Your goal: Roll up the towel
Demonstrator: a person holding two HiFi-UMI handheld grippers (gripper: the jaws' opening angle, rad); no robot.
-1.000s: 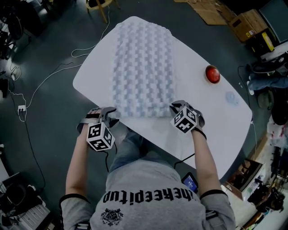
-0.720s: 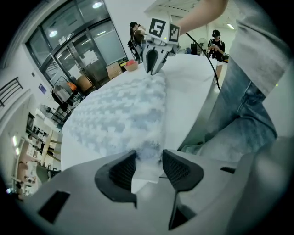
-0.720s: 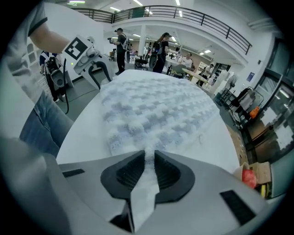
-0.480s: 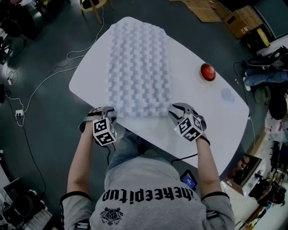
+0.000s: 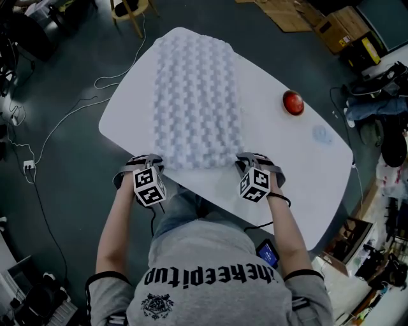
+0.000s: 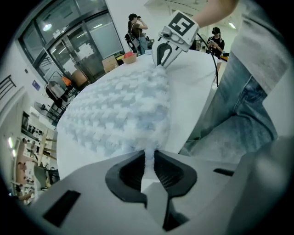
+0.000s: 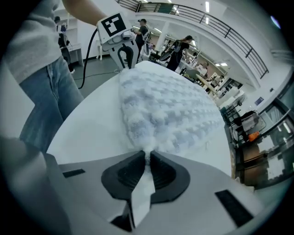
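Towel lies flat and unrolled on the worktop, long side running away from the person. Far end reaches the far rim, near edge sits just inside the near rim.

- Left tool: jaws have just been closing and are now clenched on the near-left corner. A thin wisp of pile is pinched between the ribbed black pads.
- Right tool: same story. Jaws have just been closing and are now clamped on the near-right corner, fabric bunched up in front of the pads.
- Both tools point steeply down at the near edge, marker cubes toward the person.

Surroundings:
- Red ball is on the worktop to the right of the towel, well apart from it.
- Pale bluish smudge is further right of the ball; can't tell what it is.
- Cables trail over the dark floor to the left of the worktop.
- Wooden legs stand past the far end; can't tell of what.
- Cardboard boxes are at the top right.
- Small device with a lit blue screen sits by the person's right side, below the worktop's edge.
- People stand in the background of the gripper views.

Materials and shapes:
- Towel is plush, pale blue-white, with a raised checker of soft bumps; a long rectangle with a fuzzy edge.
- Worktop is smooth matte white, oblong with rounded corners.
- Tool bodies are light grey plastic with black pad inserts.
- Ball is glossy.
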